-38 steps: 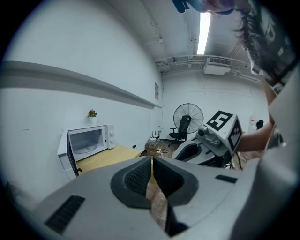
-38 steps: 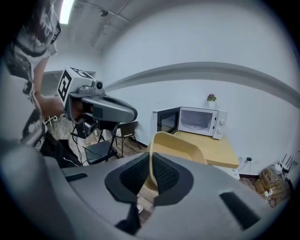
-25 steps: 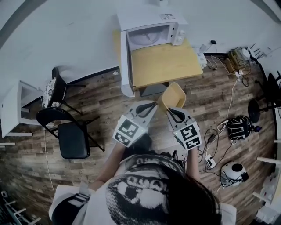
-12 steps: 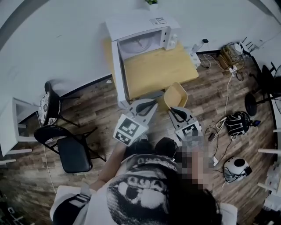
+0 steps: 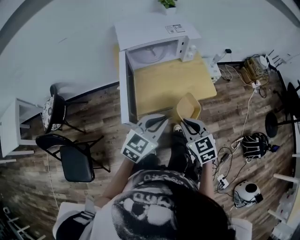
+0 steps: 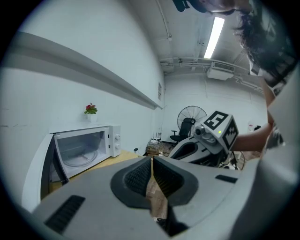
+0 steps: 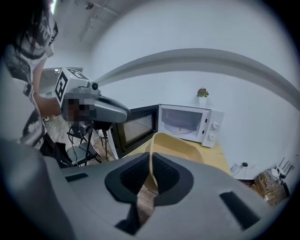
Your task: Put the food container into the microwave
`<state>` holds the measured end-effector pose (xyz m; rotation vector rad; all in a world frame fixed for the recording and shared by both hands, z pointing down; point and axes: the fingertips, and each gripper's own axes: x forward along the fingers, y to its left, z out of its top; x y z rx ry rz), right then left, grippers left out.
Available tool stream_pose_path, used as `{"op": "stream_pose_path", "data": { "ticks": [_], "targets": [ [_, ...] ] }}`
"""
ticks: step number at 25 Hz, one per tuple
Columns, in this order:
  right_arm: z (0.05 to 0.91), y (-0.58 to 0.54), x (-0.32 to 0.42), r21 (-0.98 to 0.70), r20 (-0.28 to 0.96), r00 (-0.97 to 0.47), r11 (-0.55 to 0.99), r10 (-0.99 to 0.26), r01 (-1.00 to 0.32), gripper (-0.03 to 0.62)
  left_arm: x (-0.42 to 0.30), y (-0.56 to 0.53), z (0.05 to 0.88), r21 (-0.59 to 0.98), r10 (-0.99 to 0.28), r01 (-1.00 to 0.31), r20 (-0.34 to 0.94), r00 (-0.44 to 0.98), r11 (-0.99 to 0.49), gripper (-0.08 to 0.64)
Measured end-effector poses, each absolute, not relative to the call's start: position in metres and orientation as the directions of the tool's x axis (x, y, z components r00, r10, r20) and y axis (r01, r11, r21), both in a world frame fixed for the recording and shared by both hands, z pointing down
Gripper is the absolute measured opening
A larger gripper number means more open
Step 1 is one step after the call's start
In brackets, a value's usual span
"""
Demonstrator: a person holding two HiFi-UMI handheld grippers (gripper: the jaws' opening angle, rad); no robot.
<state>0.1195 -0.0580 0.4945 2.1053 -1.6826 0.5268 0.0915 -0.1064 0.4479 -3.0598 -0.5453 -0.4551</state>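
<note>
A white microwave point(image 5: 157, 37) stands at the back of a wooden table point(image 5: 164, 84), its door point(image 5: 123, 89) swung wide open to the left. Its empty cavity with a glass turntable shows in the left gripper view point(image 6: 79, 150) and the right gripper view point(image 7: 185, 122). My right gripper point(image 5: 184, 121) is shut on the near wall of a yellow food container point(image 5: 189, 106), held over the table's front edge. That thin wall point(image 7: 151, 159) runs between the pads. My left gripper point(image 5: 161, 117) hovers just left of it, shut and empty point(image 6: 152, 161).
Two black chairs point(image 5: 77, 157) and a white desk point(image 5: 11, 122) stand at the left. Cables and a power strip point(image 5: 224, 171), a dark bag point(image 5: 253, 137) and a white round object point(image 5: 246, 187) lie on the wooden floor at the right. A small plant point(image 5: 166, 3) tops the microwave.
Both grippers have moved forward towards the table together. The container, which hung over the floor short of the table, now reaches its front edge. Both grips look unchanged.
</note>
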Motion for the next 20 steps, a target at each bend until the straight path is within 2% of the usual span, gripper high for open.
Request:
{"op": "stream_pose_path", "data": {
  "ticks": [10,20],
  "targets": [
    [0.487,-0.107,0.23,0.071,0.506,-0.031,0.078,-0.862,-0.994,0.026,0.196,-0.147,0.44,0.03,0.076,0.07,0.284,0.956,-0.997,0.012],
    [0.503,-0.141,0.263,0.026,0.507,-0.258,0.313,-0.822,-0.949,0.028,0.233,-0.162,0.446,0.014,-0.11,-0.122,0.342,0.933,-0.992,0.012]
  ]
}}
